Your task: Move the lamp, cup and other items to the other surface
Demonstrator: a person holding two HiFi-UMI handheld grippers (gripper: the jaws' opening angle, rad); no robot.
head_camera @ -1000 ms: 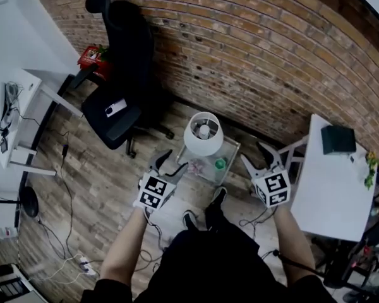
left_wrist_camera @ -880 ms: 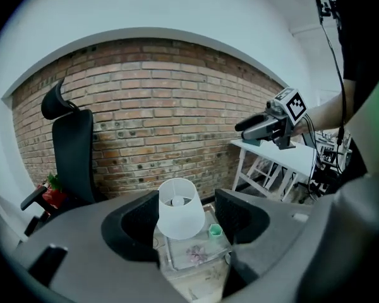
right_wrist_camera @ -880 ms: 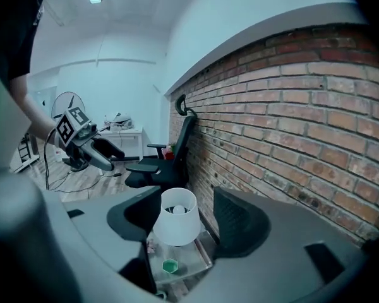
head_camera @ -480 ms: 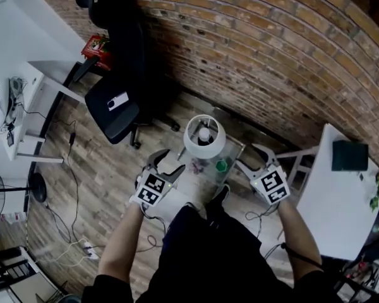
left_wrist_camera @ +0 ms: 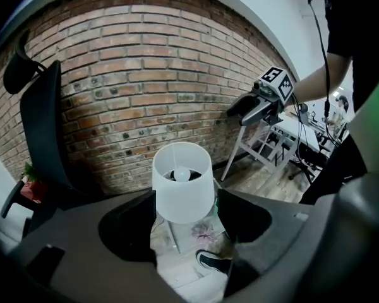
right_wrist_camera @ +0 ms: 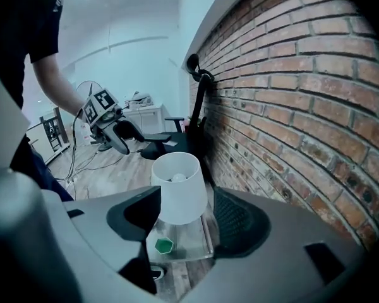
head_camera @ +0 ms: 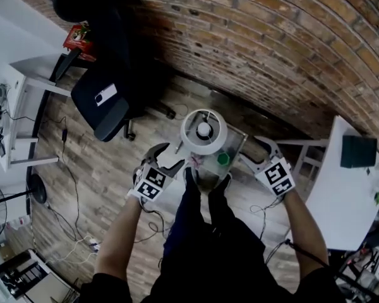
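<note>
Because the lamp [head_camera: 203,130] carries a wide white shade that would probably buckle or slip under the pads, the pick-up should go best with one gripper coming in low, under the shade and onto the stem or base. The lamp should then be lifted straight up, so that it clears the green cup [head_camera: 223,159] beside it on the small glass table [head_camera: 240,137].

The left gripper [head_camera: 166,156] is released and empty, and its jaws have just been opening. It sits just left of the lamp and nearer the person. In the left gripper view the shade [left_wrist_camera: 183,182] stands in the gap beyond the tips, touching neither jaw.

The right gripper [head_camera: 256,153] is also released and empty. It sits off the table's right edge, a little further from the lamp. Its own view lines the shade [right_wrist_camera: 179,194] up between the jaws, with the cup [right_wrist_camera: 163,245] nearer and lower.

The white table [head_camera: 341,194], likely the destination, lies to the right.
</note>
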